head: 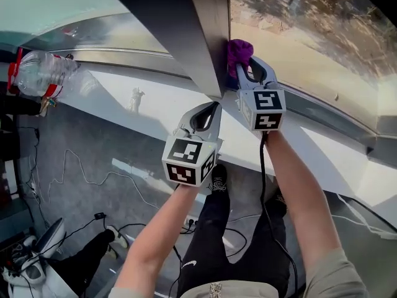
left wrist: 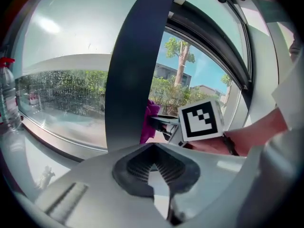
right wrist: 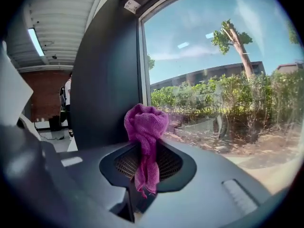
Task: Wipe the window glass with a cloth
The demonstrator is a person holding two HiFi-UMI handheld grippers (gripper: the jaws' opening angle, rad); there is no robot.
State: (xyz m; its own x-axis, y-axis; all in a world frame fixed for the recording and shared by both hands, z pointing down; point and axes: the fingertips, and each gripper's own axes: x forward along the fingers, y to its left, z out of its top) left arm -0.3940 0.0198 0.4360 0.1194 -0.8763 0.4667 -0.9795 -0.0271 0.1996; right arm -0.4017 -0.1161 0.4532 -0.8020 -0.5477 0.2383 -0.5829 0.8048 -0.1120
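Observation:
A crumpled purple cloth [right wrist: 145, 127] sticks out of my right gripper [right wrist: 146, 163], which is shut on it. In the head view the cloth [head: 239, 49] is pressed at the bottom left corner of the right window pane [head: 310, 30], right beside the dark mullion [head: 201, 36]. My left gripper [head: 209, 112] is lower and to the left, its jaws shut with nothing in them, its tip close to the foot of the mullion. The left gripper view shows its shut jaws [left wrist: 153, 167], with the cloth [left wrist: 149, 118] and the right gripper's marker cube [left wrist: 202, 120] beyond.
A clear plastic bottle [head: 40, 72] with a red cap stands on the white sill [head: 155, 113] at the far left. Left of the mullion is another pane [head: 62, 11]. Cables and the person's legs are on the grey floor [head: 93, 160] below.

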